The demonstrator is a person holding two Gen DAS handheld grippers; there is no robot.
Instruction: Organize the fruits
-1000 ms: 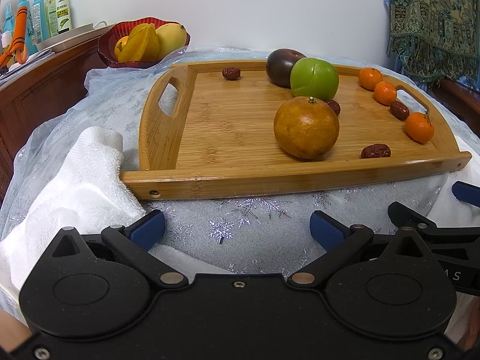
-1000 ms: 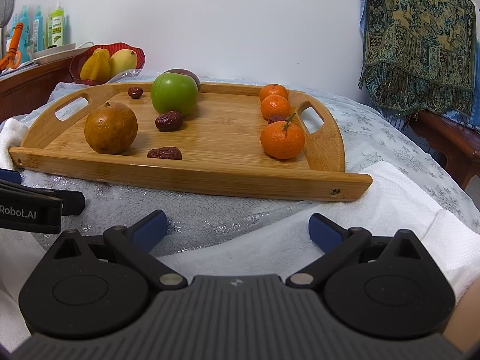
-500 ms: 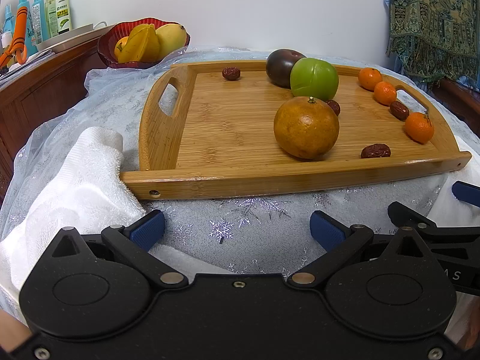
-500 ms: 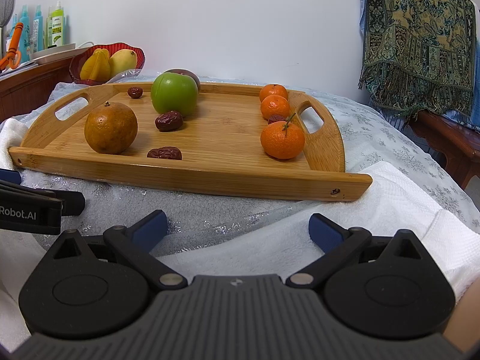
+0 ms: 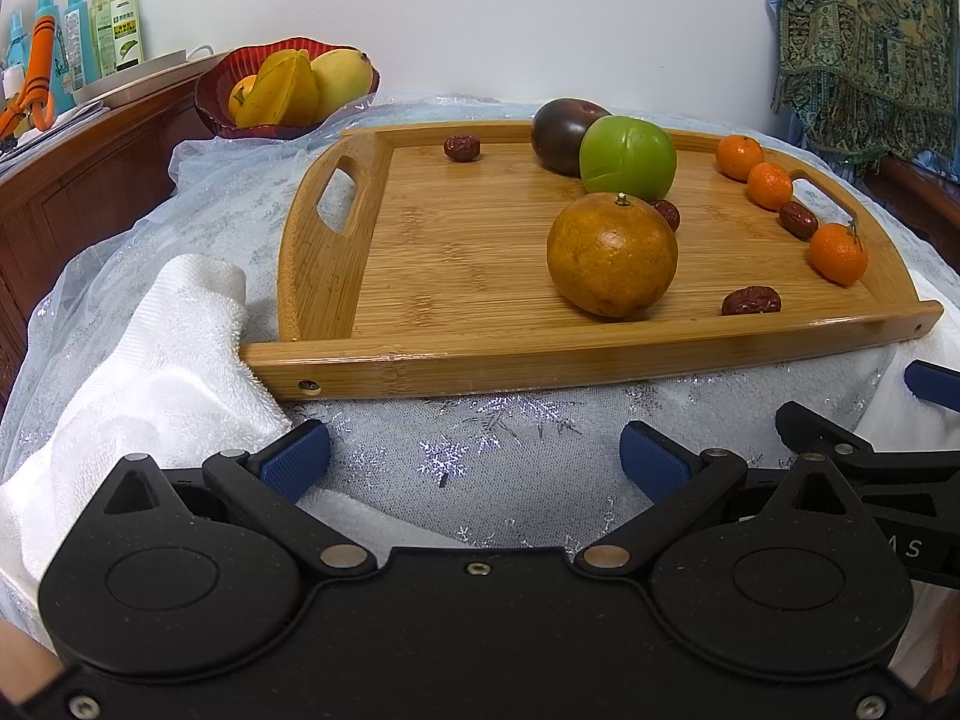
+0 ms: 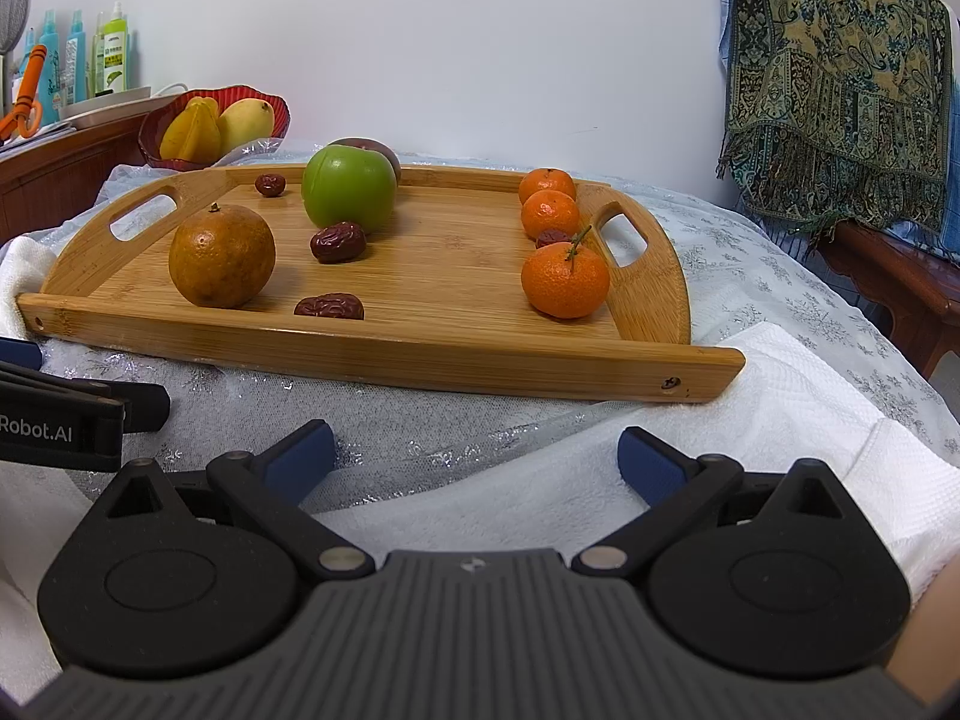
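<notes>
Both tools wide apart and holding nothing: left gripper (image 5: 474, 459) and right gripper (image 6: 477, 456) poised low over the cloth, short of the near rim of the wooden tray (image 6: 384, 354).

Progress hard to judge. Fits a tray awaiting sorting, or one partly sorted with the mandarins already grouped; impossible to say which.

On the tray:
- Three mandarins (image 6: 564, 279) lined up along the right-handle edge, with one red date (image 6: 552, 237) tucked between the nearest and the middle one.
- Green apple (image 6: 348, 193) toward the far rim, touching or just in front of a dark plum (image 5: 561, 133); contact not certain.
- Brown-orange citrus (image 6: 221, 256) near the left half of the near rim, standing alone.
- Further dates scattered: one (image 6: 270, 184) by the far rim near the left handle, one (image 6: 338, 242) just in front of the apple, one (image 6: 329, 306) close to the near rim.

So: mandarins gathered, dates spread among other kinds, large fruits loosely placed.

Off the tray, beyond its far left corner: red bowl (image 5: 211, 105) holding a starfruit (image 5: 282, 90), a mango (image 5: 342, 75) and a small orange fruit mostly hidden. White towels (image 5: 144, 360) tucked under the tray's ends.
</notes>
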